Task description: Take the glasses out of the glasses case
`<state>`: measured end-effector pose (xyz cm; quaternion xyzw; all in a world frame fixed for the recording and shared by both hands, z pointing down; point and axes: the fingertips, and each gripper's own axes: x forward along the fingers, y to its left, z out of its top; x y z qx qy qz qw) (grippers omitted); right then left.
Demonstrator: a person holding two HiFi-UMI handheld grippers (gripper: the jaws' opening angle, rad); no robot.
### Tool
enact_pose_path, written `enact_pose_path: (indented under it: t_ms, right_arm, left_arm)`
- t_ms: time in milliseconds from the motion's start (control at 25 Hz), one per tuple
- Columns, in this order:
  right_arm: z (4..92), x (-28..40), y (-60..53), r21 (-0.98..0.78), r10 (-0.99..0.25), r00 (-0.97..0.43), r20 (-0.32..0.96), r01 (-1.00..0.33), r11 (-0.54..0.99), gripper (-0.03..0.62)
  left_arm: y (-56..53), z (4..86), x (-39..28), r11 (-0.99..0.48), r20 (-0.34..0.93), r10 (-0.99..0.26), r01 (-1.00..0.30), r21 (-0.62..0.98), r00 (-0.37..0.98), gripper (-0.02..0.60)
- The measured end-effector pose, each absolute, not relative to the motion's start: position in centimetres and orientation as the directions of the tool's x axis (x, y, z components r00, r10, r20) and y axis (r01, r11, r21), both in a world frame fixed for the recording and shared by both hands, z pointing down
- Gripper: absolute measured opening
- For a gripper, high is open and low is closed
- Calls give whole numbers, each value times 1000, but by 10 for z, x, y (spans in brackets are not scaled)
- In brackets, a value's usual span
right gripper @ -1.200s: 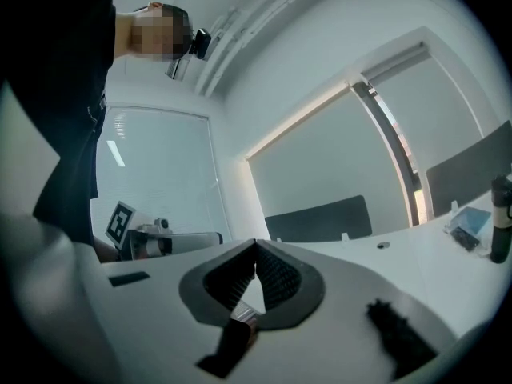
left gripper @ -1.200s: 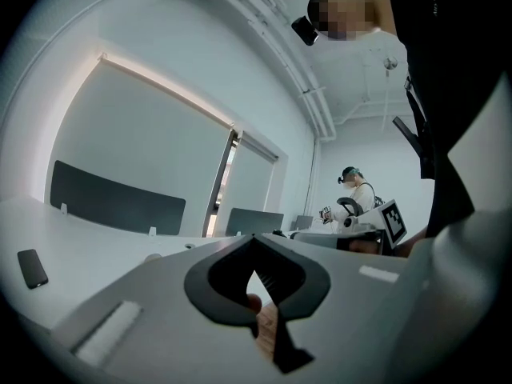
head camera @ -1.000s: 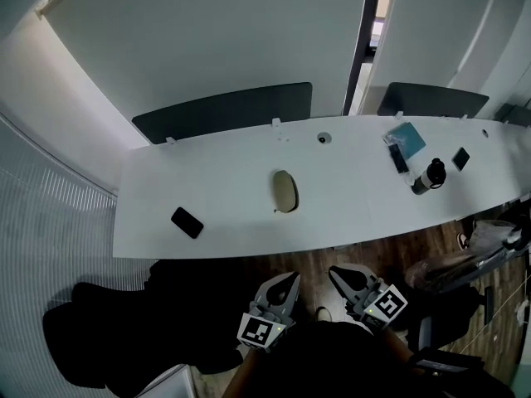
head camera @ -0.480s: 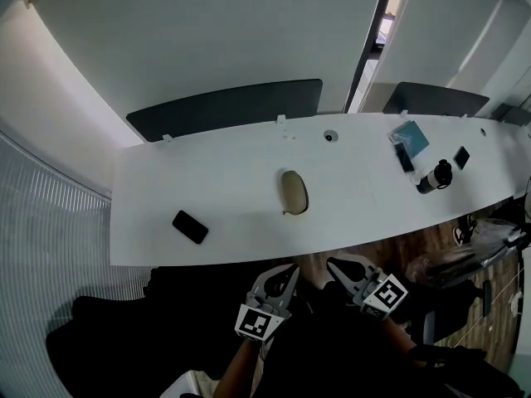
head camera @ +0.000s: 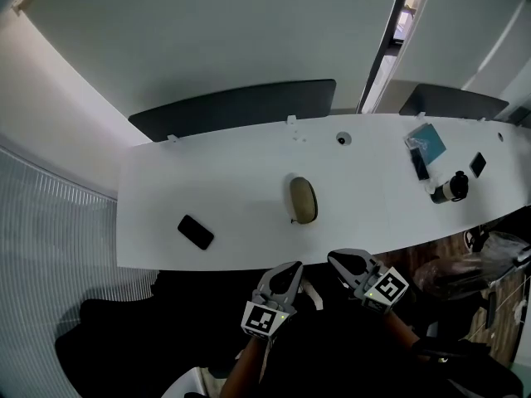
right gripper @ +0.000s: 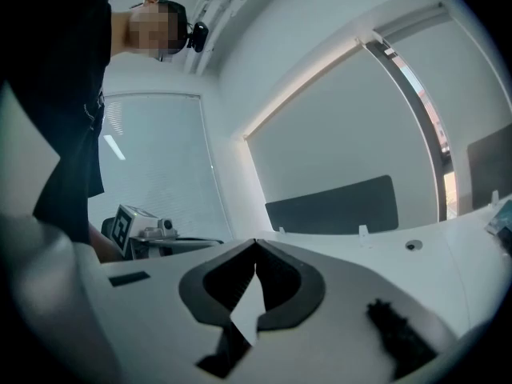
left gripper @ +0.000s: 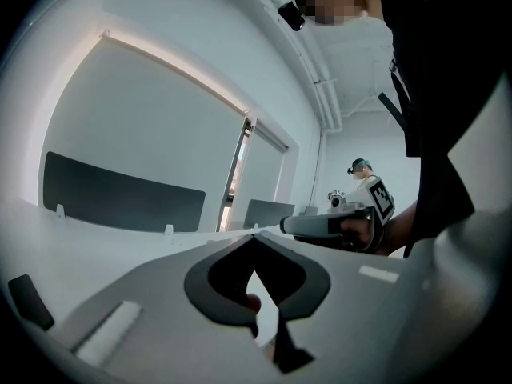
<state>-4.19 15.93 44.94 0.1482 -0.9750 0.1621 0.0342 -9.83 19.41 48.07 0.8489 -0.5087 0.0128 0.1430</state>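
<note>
The glasses case (head camera: 303, 200), an olive oval shell, lies closed in the middle of the long white table (head camera: 232, 181). No glasses show. Both grippers hang below the table's near edge, short of the case. My left gripper (head camera: 289, 269) is shut and empty, just left of the case's line. My right gripper (head camera: 334, 258) is shut and empty too, slightly right of it. In the left gripper view the jaws (left gripper: 254, 237) meet at their tips, with the right gripper (left gripper: 336, 224) beside them. The right gripper view shows its jaws (right gripper: 256, 242) closed, the left gripper (right gripper: 160, 234) alongside.
A black phone (head camera: 196, 232) lies at the table's left front. At the right end stand a dark bottle (head camera: 452, 189), a teal booklet (head camera: 429, 142) and another phone (head camera: 478, 165). Dark screens (head camera: 232, 110) line the far edge. A black chair (head camera: 124, 338) sits low left.
Both grippers have moved forward to the table's near edge, still shut. The table and case sit lower and nearer in the head view.
</note>
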Motion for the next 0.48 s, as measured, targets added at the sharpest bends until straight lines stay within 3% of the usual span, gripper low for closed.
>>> enact_pose_path:
  t_ms: [480]
  right_arm:
    - [491,-27,35,-358,-232,-965,125,-262,896,9]
  left_arm:
    - [82,512,-95,-310,312,-876,-924,222,369,6]
